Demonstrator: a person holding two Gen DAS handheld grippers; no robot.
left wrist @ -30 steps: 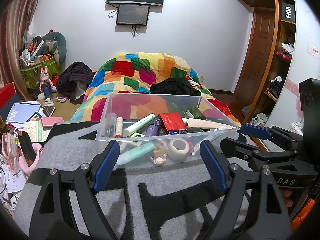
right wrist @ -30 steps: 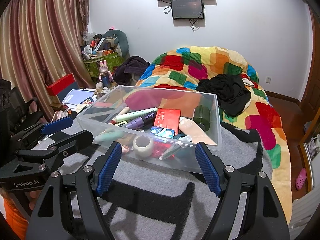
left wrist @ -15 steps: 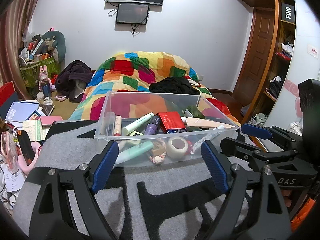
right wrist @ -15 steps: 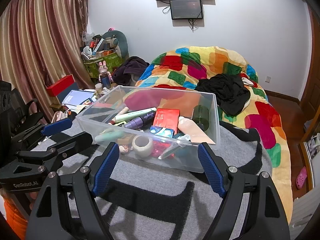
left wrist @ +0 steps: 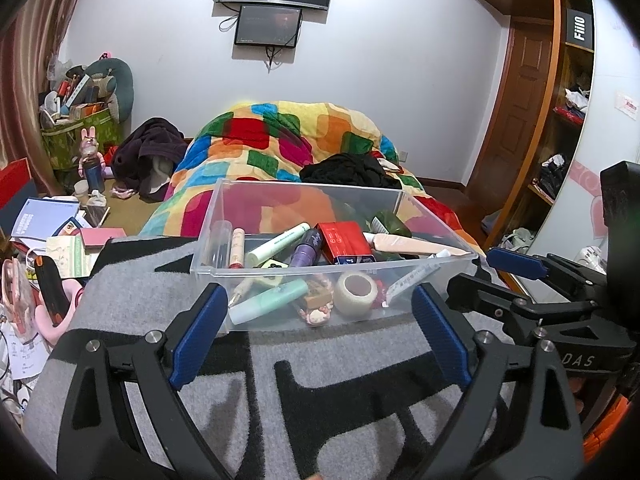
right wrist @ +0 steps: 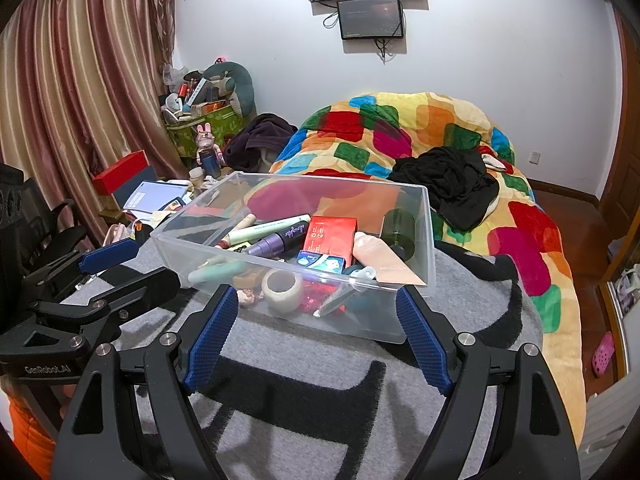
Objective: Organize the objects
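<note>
A clear plastic bin (left wrist: 212, 232) (right wrist: 428, 240) sits on a grey and black blanket (left wrist: 340, 360). It holds a red box (left wrist: 346, 240) (right wrist: 330, 234), a purple tube (left wrist: 306, 250), a mint tube (left wrist: 268, 302), a tape roll (left wrist: 356, 288) (right wrist: 282, 288), a peach tube (left wrist: 408, 244) and a dark green jar (right wrist: 398, 232). My left gripper (left wrist: 318, 308) (right wrist: 136, 268) faces the bin's near wall, its jaws opening, with nothing gripped. My right gripper (right wrist: 316, 304) (left wrist: 486, 276) stands open beside it, just short of the bin's right front corner.
Behind the bin lies a bed with a colourful quilt (left wrist: 288, 144) and a black garment (right wrist: 448, 184). Books and papers (left wrist: 48, 220) pile up at the left beside a curtain (right wrist: 80, 80). A wooden wardrobe (left wrist: 560, 120) stands at the right.
The jaws of both grippers have spread wider apart. Neither hand nor the bin has moved.
</note>
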